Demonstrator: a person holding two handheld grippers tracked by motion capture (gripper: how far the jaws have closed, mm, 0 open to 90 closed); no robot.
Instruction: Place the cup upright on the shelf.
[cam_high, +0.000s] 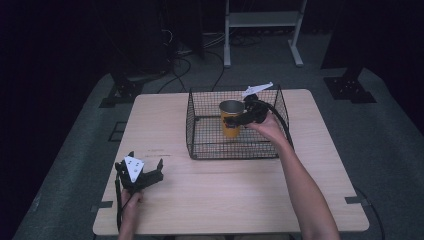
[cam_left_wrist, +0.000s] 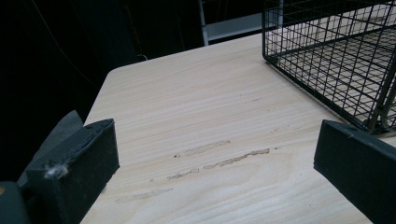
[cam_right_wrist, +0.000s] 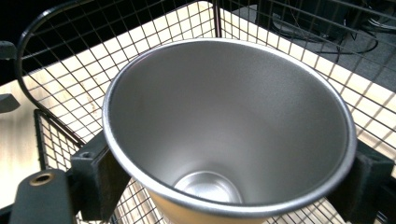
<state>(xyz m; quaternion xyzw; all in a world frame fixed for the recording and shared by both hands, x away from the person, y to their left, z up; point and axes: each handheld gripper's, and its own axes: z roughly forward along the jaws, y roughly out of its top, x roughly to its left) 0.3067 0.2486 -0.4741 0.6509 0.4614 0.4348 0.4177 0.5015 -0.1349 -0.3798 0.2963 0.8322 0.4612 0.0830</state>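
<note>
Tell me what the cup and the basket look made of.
Cup: likely brushed steel inside, from its matte grey sheen and rolled rim; outside yellow, apparently coated. Basket: thin black wire welded in a grid, probably coated metal.

Pale wooden table (cam_high: 225, 200), grey carpet (cam_high: 380, 130), white metal frame (cam_high: 262, 20), tangled black cables (cam_high: 185, 55) behind
</note>
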